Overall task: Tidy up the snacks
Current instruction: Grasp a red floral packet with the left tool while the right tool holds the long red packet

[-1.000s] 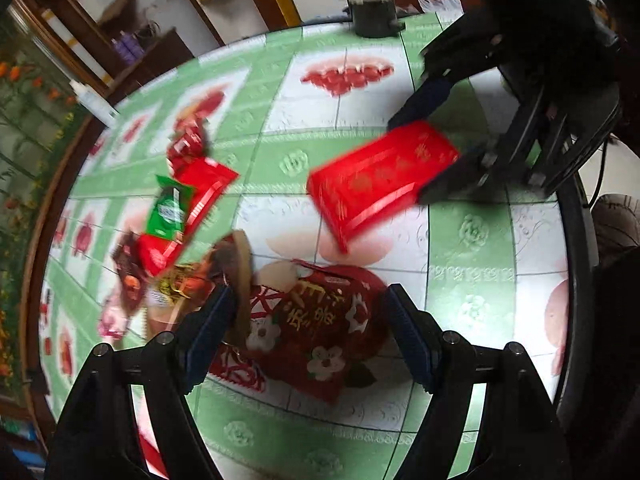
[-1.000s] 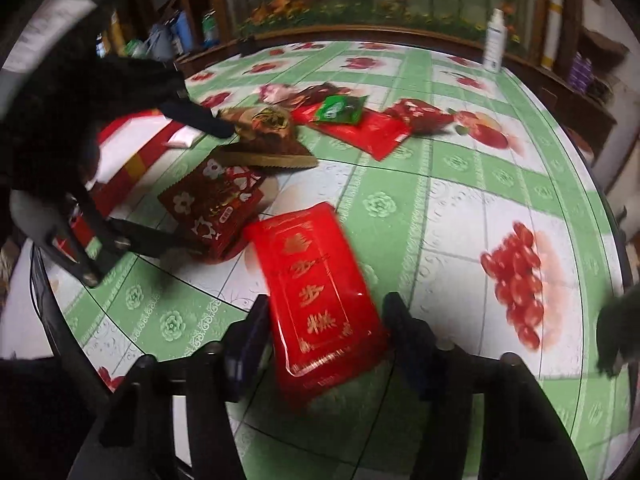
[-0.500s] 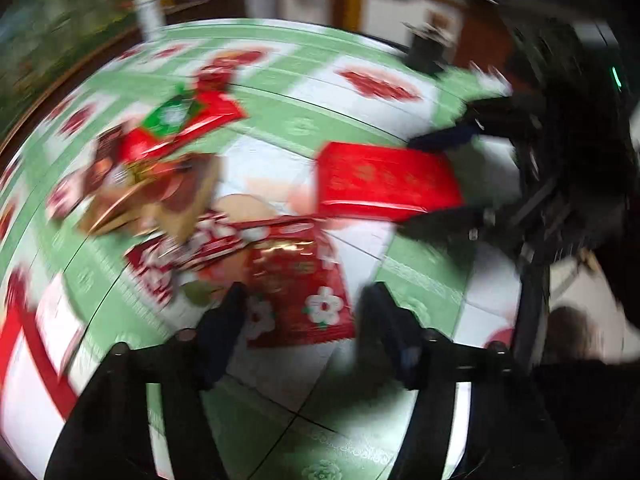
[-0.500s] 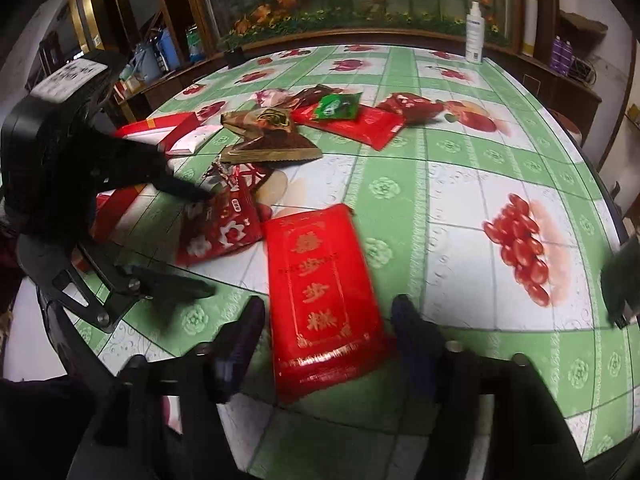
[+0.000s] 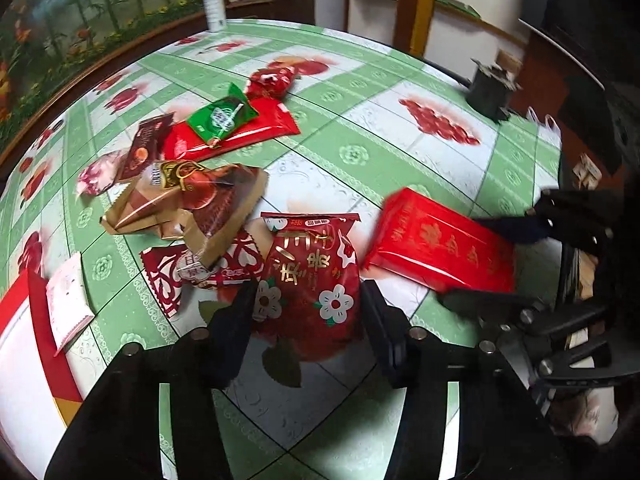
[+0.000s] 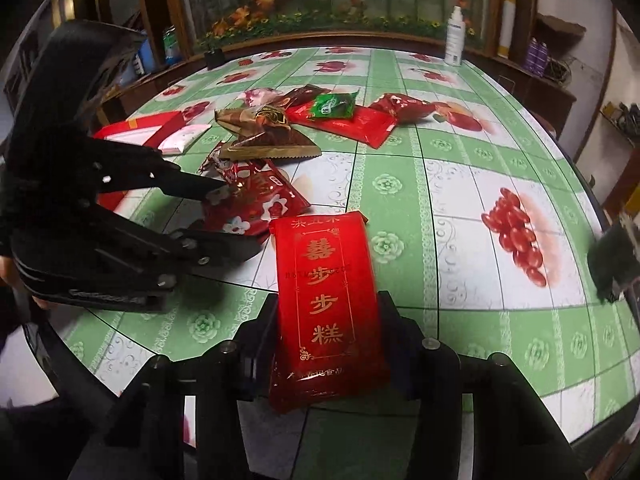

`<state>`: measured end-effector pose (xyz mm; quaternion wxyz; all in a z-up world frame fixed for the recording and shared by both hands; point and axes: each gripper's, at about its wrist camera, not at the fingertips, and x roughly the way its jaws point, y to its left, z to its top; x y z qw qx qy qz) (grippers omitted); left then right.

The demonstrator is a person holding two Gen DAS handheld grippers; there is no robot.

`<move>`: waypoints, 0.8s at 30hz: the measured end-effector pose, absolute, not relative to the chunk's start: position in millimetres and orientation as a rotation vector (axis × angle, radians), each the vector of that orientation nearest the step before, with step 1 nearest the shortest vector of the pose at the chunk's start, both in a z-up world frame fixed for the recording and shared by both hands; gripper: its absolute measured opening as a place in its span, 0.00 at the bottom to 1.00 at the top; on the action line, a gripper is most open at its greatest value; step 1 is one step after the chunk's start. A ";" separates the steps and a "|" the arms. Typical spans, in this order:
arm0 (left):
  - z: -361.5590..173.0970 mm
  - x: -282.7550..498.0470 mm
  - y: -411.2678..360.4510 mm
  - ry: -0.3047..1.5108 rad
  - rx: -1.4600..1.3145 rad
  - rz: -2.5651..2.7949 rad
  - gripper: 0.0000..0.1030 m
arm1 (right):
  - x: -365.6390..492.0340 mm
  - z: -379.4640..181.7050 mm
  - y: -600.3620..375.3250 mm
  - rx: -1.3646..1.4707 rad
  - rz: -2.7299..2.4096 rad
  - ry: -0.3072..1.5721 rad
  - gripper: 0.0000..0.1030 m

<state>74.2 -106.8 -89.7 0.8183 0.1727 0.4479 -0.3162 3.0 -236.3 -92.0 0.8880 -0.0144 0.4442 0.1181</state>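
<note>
1. At the far left of the table [image 5: 352,152], a white sachet [image 5: 68,304] is lying against a red-and-white box [image 5: 24,352], and I'm leaving both alone.
2. Moving right, the snack pile [image 5: 192,184] is sitting well back from my grippers: brown, green and red packets overlapping.
3. Next, my left gripper [image 5: 308,312] is straddling the dark red flowered pouch [image 5: 312,276]. Its jaws have just been closing and the pads are now touching the pouch's edges, so I'm calling it clamped.
4. Just right of that, my right gripper [image 6: 326,328] is squeezing the near end of the flat red packet with gold lettering [image 6: 326,296], jaws just closed in, packet lying flat on the green cloth.
</note>
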 end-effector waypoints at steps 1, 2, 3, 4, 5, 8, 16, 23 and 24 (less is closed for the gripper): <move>-89.3 73.8 -104.7 0.948 0.353 -0.662 0.45 | 2.4 -91.7 -238.3 -0.006 0.243 0.922 0.47; -89.1 72.5 -100.7 0.936 0.337 -0.654 0.41 | 1.5 -91.1 -241.3 0.025 0.239 0.922 0.47; -88.3 71.4 -98.1 0.932 0.318 -0.652 0.38 | 0.8 -90.7 -244.3 0.054 0.237 0.922 0.47; -86.8 70.2 -93.9 0.929 0.290 -0.650 0.36 | -0.8 -90.1 -247.3 0.088 0.242 0.920 0.46; -85.3 68.4 -89.1 0.926 0.264 -0.650 0.32 | -2.1 -89.8 -248.7 0.110 0.249 0.919 0.46; -85.6 61.7 -73.7 0.920 0.217 -0.629 0.32 | -5.9 -90.1 -248.9 0.157 0.262 0.916 0.46; -88.0 28.4 -57.8 0.928 0.170 -0.690 0.07 | -7.5 -90.8 -225.0 0.175 0.267 0.915 0.46; -83.9 34.4 -56.0 0.942 0.197 -0.604 0.50 | -5.3 -91.3 -210.3 0.149 0.266 0.915 0.47; -84.9 40.6 -55.8 0.953 0.190 -0.567 0.65 | -5.5 -91.6 -210.9 0.152 0.268 0.915 0.47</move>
